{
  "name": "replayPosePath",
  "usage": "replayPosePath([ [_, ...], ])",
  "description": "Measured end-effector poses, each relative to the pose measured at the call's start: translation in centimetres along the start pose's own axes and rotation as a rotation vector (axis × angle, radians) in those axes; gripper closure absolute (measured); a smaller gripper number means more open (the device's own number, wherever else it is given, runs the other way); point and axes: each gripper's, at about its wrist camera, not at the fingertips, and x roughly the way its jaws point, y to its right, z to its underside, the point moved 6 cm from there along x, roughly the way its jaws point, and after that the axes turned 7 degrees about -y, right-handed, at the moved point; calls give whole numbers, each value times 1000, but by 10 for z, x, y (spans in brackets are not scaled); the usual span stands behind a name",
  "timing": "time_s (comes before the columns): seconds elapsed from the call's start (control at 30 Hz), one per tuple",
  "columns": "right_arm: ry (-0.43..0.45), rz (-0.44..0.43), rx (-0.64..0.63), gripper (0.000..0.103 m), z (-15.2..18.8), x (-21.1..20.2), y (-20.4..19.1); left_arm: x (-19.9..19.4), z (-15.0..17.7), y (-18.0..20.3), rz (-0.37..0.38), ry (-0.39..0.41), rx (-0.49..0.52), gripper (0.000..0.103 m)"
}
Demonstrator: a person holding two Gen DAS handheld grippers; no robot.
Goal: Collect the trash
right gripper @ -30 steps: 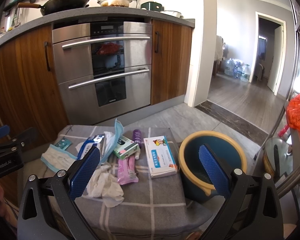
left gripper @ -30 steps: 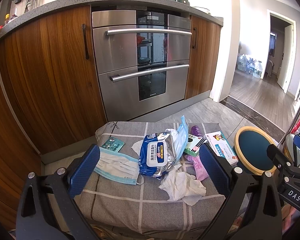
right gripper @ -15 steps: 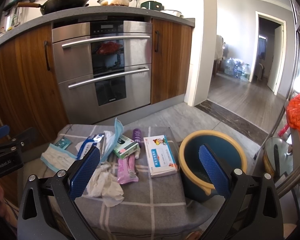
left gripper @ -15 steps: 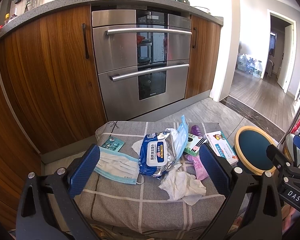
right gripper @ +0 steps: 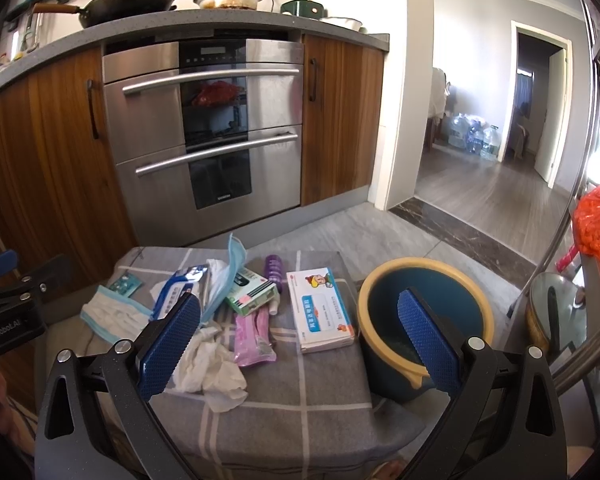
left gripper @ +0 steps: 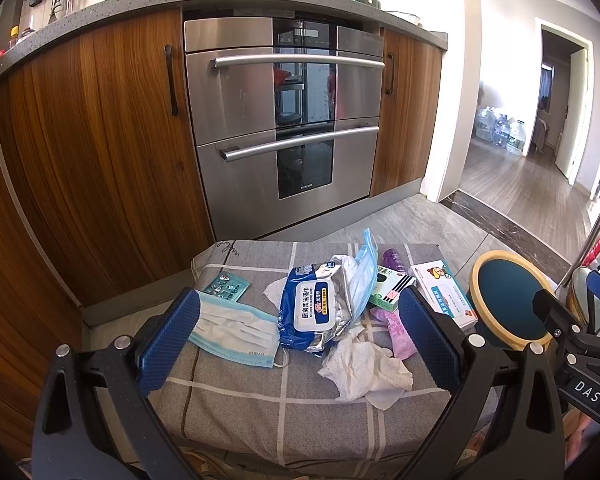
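Trash lies on a grey checked cushion (left gripper: 260, 412) (right gripper: 284, 420): a blue face mask (left gripper: 236, 330) (right gripper: 114, 316), a blue wipes pack (left gripper: 320, 308) (right gripper: 174, 290), crumpled white tissue (left gripper: 366, 370) (right gripper: 210, 368), a pink wrapper (left gripper: 398, 332) (right gripper: 254, 336), a green box (left gripper: 390, 292) (right gripper: 250, 294), a purple bottle (right gripper: 273, 272) and a white medicine box (left gripper: 444, 300) (right gripper: 320, 310). A dark blue bin with a yellow rim (left gripper: 512, 300) (right gripper: 424, 320) stands right of the cushion. My left gripper (left gripper: 298, 342) is open above the mask and tissue. My right gripper (right gripper: 298, 344) is open over the cushion's right side.
Wooden cabinets and a steel built-in oven (left gripper: 284, 120) (right gripper: 208, 136) stand behind the cushion. A small blister pack (left gripper: 226, 286) lies at the cushion's back left. An orange bag (right gripper: 598, 220) and a metal rail are at the right. A doorway opens onto wooden floor at the back right.
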Motion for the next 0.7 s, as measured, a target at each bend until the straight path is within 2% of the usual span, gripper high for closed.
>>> replayPosePath([
  [0.7,-4,0,0,5,2,3,2,1,1,0,-2,-1,0,5],
])
